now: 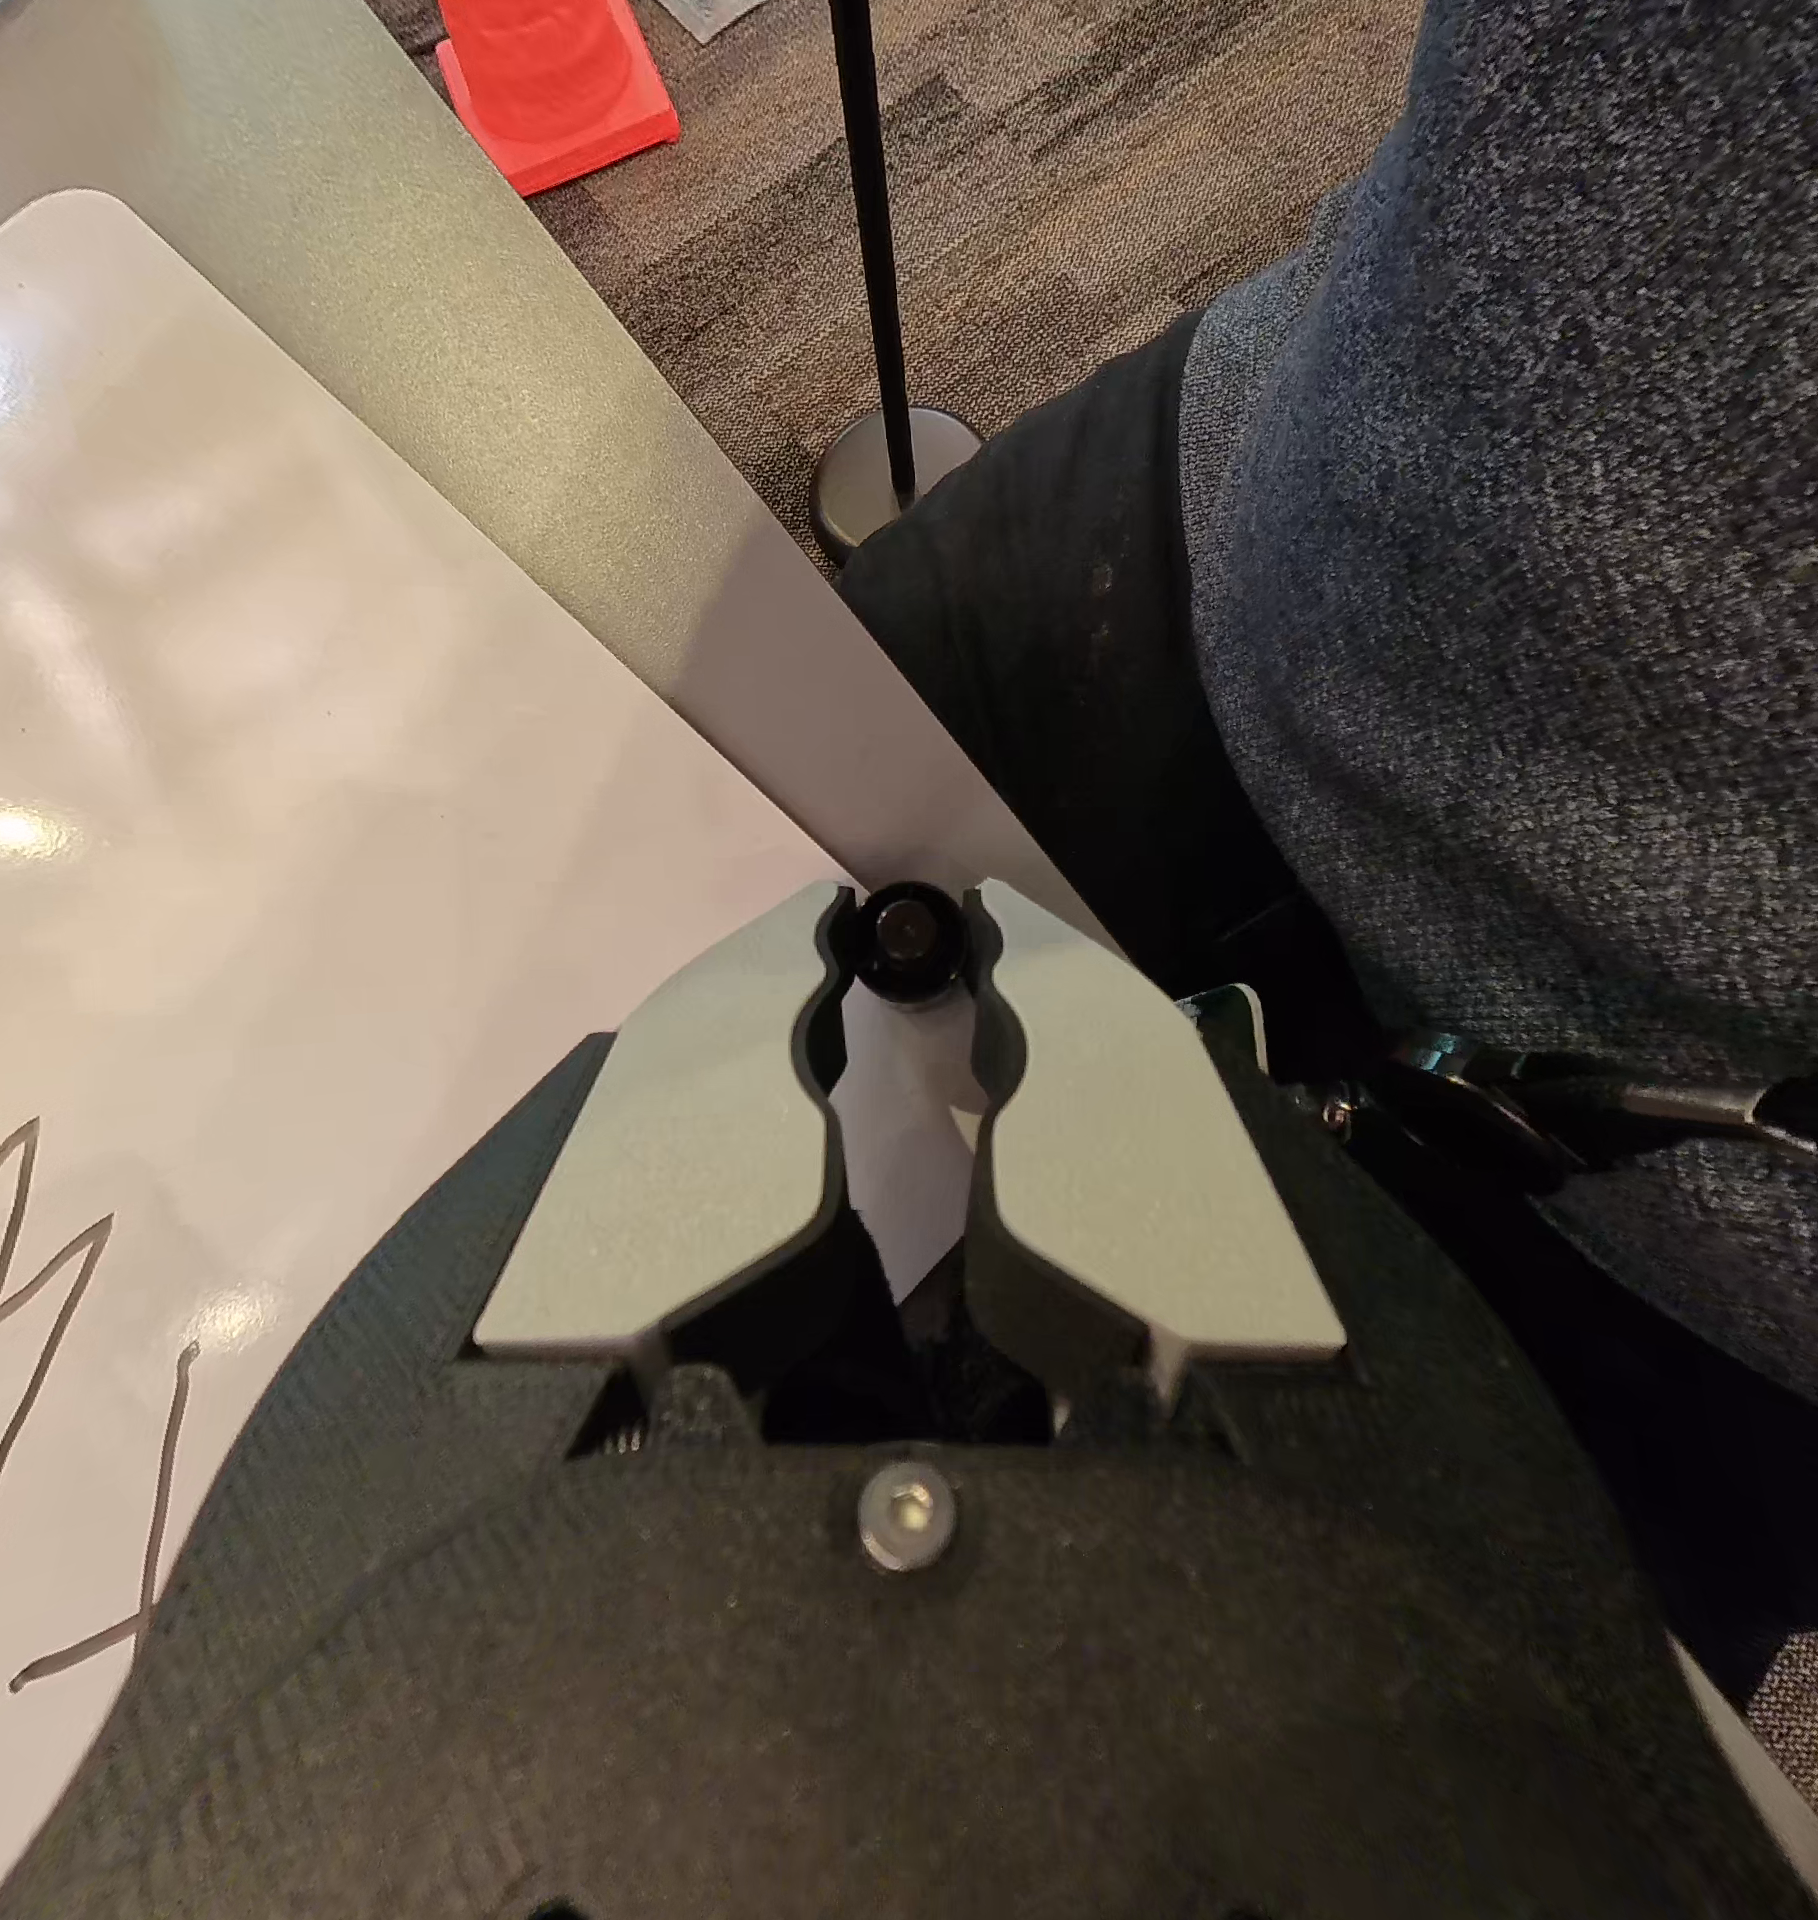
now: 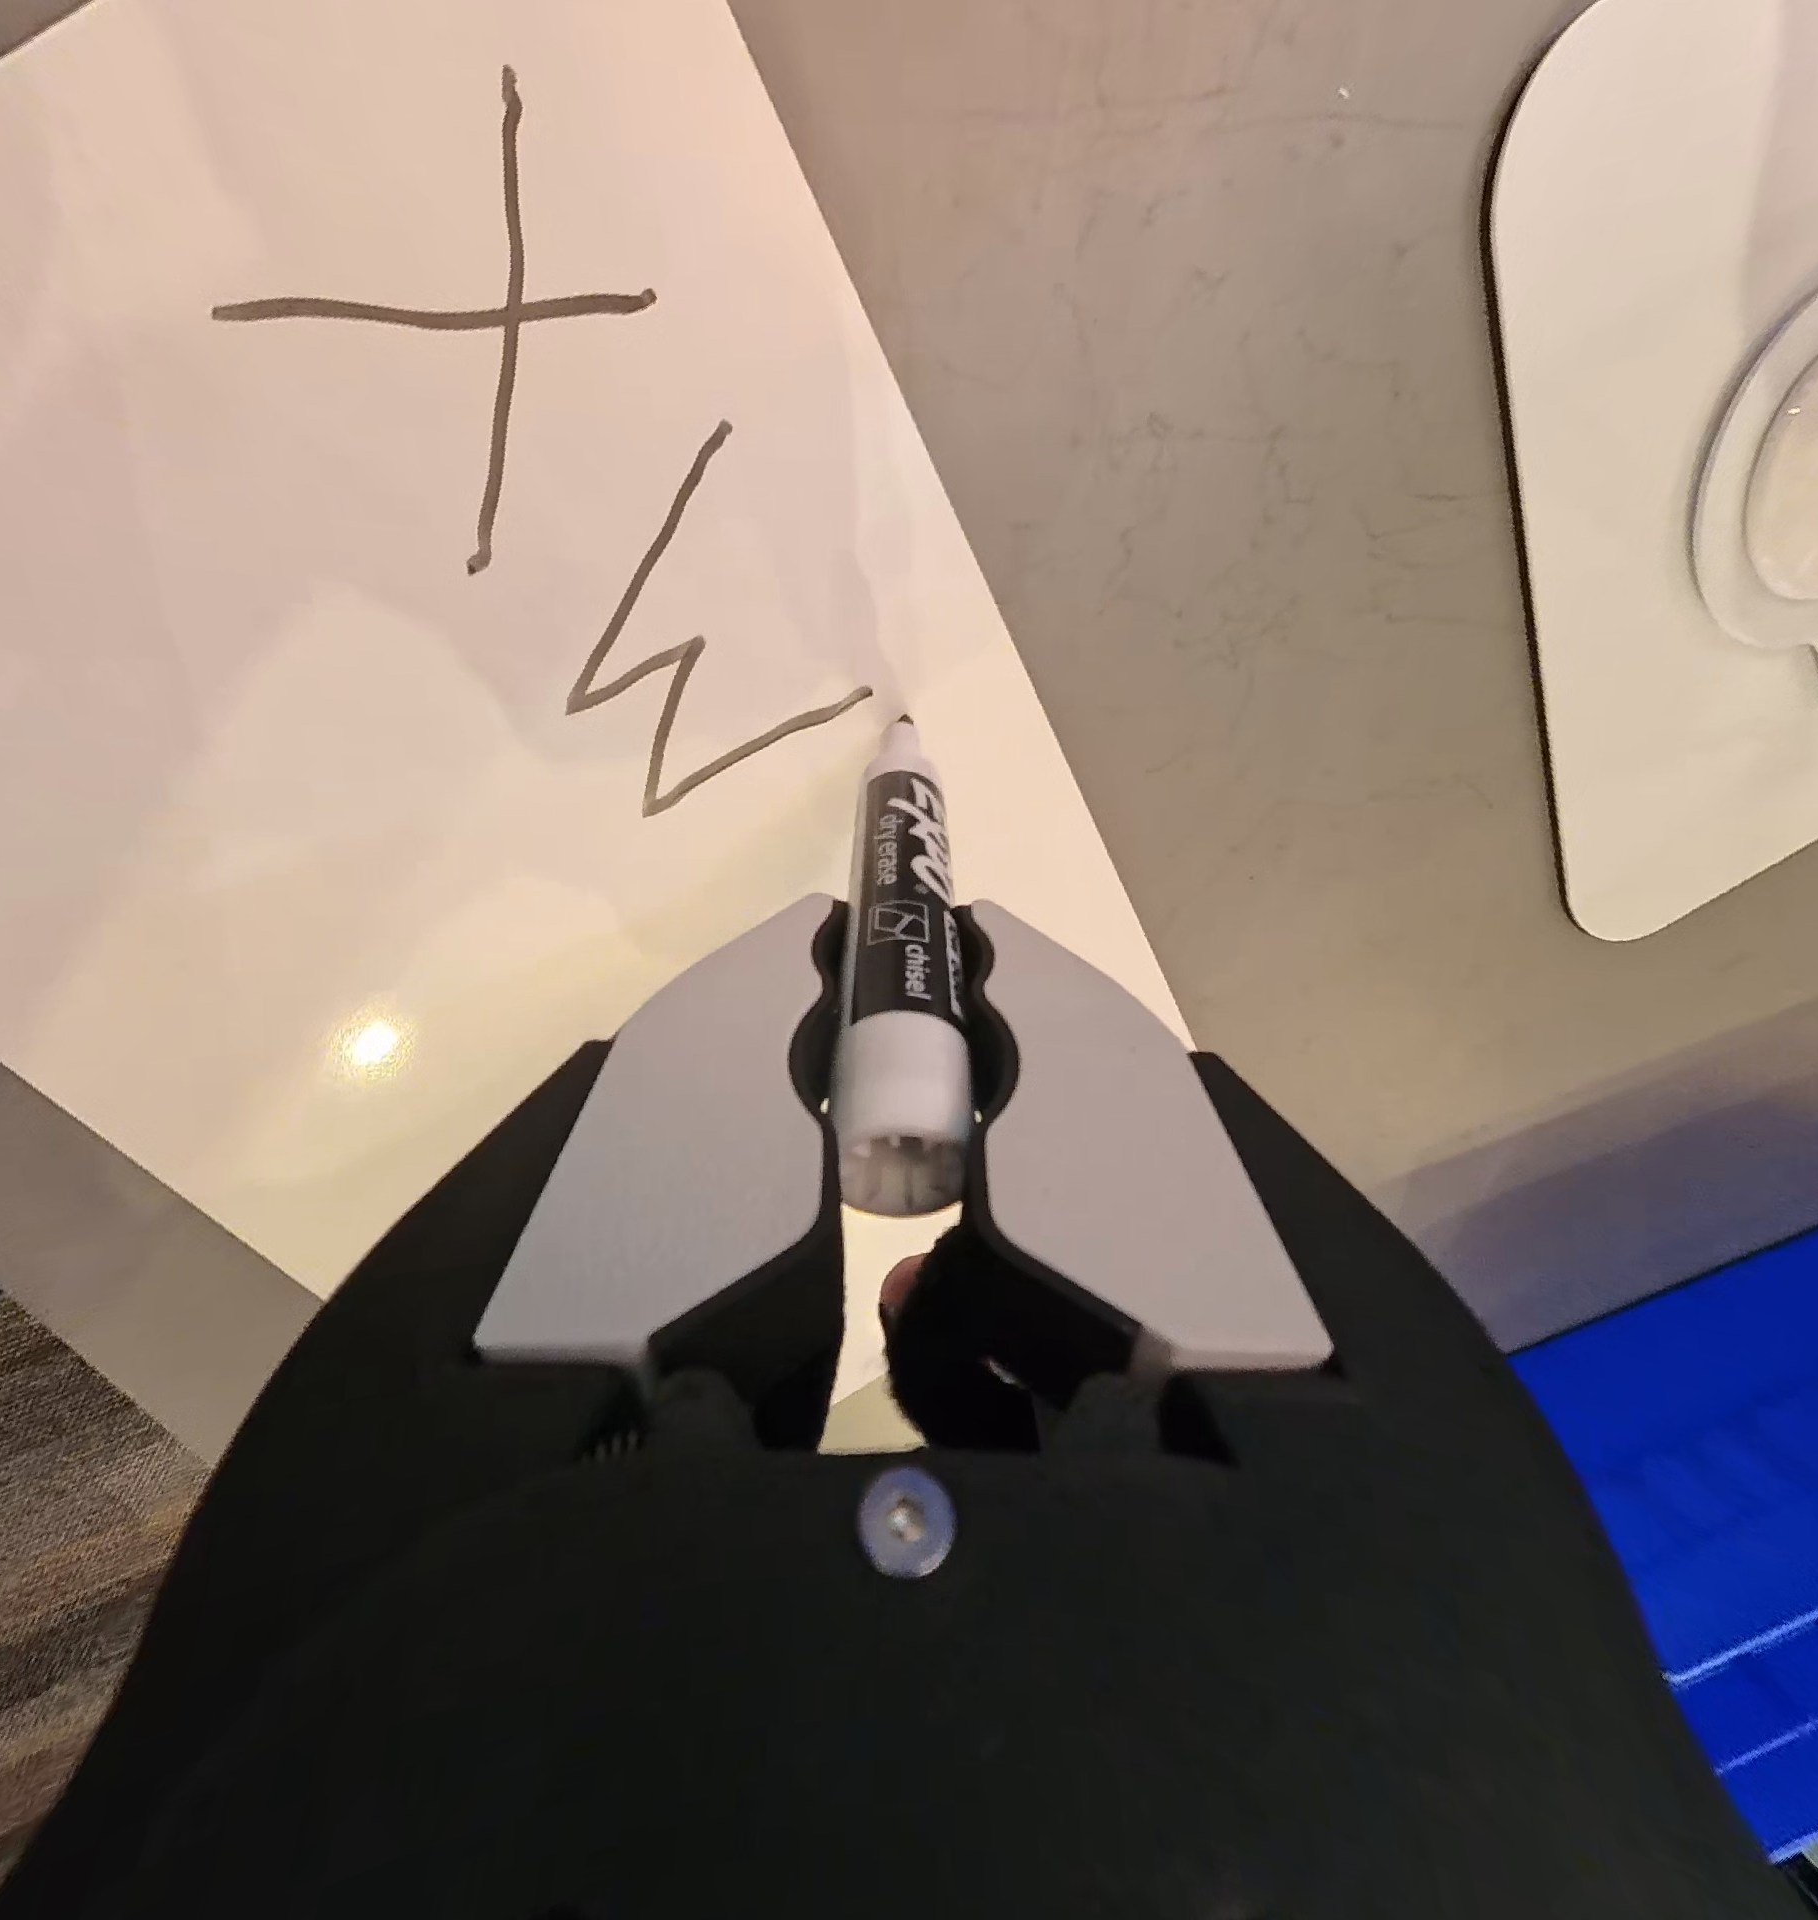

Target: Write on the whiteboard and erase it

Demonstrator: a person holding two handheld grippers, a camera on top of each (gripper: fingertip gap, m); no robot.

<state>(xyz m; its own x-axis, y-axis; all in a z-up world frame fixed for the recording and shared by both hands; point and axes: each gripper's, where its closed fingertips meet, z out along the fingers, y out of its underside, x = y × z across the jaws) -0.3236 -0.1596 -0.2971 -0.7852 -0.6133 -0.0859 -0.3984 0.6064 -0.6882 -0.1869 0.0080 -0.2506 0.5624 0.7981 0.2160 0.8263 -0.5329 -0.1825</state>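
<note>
The left tongs [image 1: 910, 940] pinch a small black cap [image 1: 907, 940] at their tips, the grey fingers [image 1: 718, 1091] closed on its sides; it is probably the marker's cap, kept out of the way over the board's near edge. They hang above the whiteboard [image 1: 261, 727], which lies flat on the worktop [image 1: 531, 343], with dark strokes [image 1: 43, 1278] at the left.

The right tongs [image 2: 900, 935] grip the marker [image 2: 905, 883] by its barrel, lengthwise along the fingers, so the tip [image 2: 900, 727] points down at the board beside the end of a zigzag line [image 2: 676, 707]. Whether the tip touches, I cannot tell. A cross [image 2: 500, 312] lies beyond. Erasing is not yet begun.

No container shows contents; a white tray [image 2: 1663, 520] with a clear round fitting lies well to the right.
</note>
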